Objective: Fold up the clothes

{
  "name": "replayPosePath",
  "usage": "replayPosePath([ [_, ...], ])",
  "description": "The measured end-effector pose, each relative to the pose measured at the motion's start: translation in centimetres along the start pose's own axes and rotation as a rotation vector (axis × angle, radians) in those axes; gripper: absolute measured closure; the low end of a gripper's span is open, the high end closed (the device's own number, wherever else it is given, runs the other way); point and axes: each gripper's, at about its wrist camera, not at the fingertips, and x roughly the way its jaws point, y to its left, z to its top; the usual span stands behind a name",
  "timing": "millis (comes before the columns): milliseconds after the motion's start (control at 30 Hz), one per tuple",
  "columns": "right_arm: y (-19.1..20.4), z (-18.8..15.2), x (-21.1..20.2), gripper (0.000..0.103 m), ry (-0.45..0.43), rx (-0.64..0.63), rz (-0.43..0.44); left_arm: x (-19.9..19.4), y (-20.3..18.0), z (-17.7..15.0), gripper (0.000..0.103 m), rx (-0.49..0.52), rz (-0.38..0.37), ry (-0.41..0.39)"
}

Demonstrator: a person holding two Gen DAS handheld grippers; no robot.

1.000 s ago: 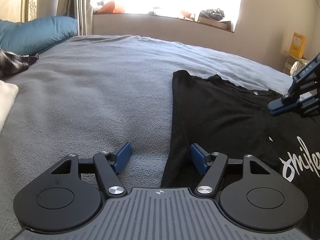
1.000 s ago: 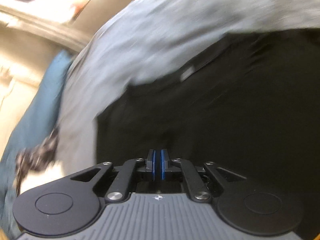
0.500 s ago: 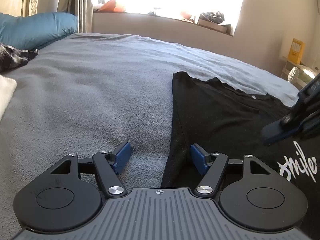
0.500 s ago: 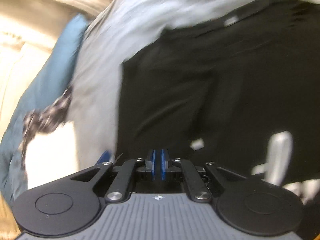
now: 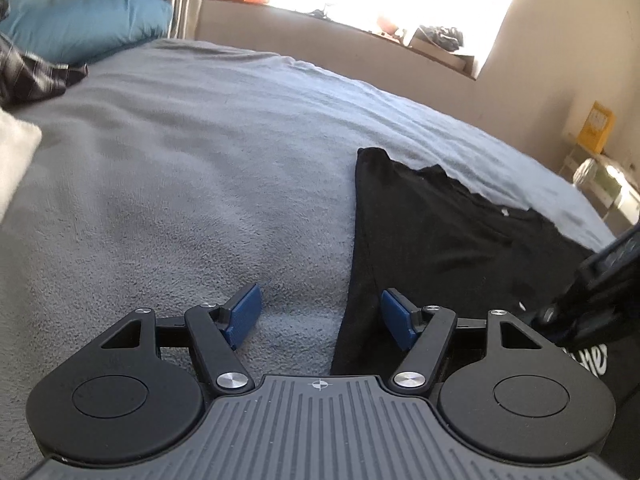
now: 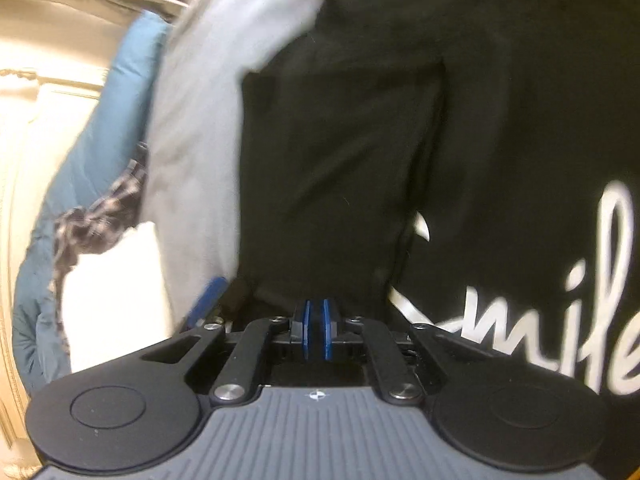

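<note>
- A black shirt (image 5: 452,240) with white letters lies flat on the grey blanket (image 5: 208,184) of the bed.
- The left gripper (image 5: 320,316) sits low at the shirt's left edge with its blue pads wide apart; one pad is over the blanket, the other over the shirt.
- The right gripper (image 6: 316,328) is over the shirt, its pads pressed together on nothing.
- A blue pillow (image 5: 80,28) and a checked cloth (image 5: 32,76) lie far off.

Open grey bed (image 5: 208,168) extends ahead and to the left of the left gripper (image 5: 320,314), unobstructed as far as the blue pillow (image 5: 88,28), plaid garment (image 5: 32,76) and white cloth (image 5: 16,156) at the far left. Rightward, the black T-shirt (image 5: 440,232) covers the bed, and the right gripper (image 5: 592,300) blocks passage there.
</note>
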Motion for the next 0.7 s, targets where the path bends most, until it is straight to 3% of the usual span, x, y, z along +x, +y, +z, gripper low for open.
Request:
replayPosePath([
  [133,-3.5,-1.2,-0.8,0.097,0.038,0.149,0.073,-0.5,0.5,0.2,0.036,-0.01,-0.004,0.012],
  [233,-4.7,-2.4,-3.8,0.095,0.012,0.158,0.057,-0.9,0.8,0.4,0.036,-0.017,-0.007,0.02],
  [400,-6.4,-3.5,-8.4,0.086,-0.083,0.181,0.049,-1.4,0.1,0.2,0.029,-0.002,0.01,0.029],
  [633,-10.0,-6.3,-12.0,0.08,-0.239,0.301,0.143,-2.6,-2.0,0.0,0.028,0.051,0.02,0.049],
  [700,-10.8,-7.0,-12.7,0.078,-0.271,0.333,0.166,-2.9,-2.5,-0.1,0.021,0.07,0.02,0.04],
])
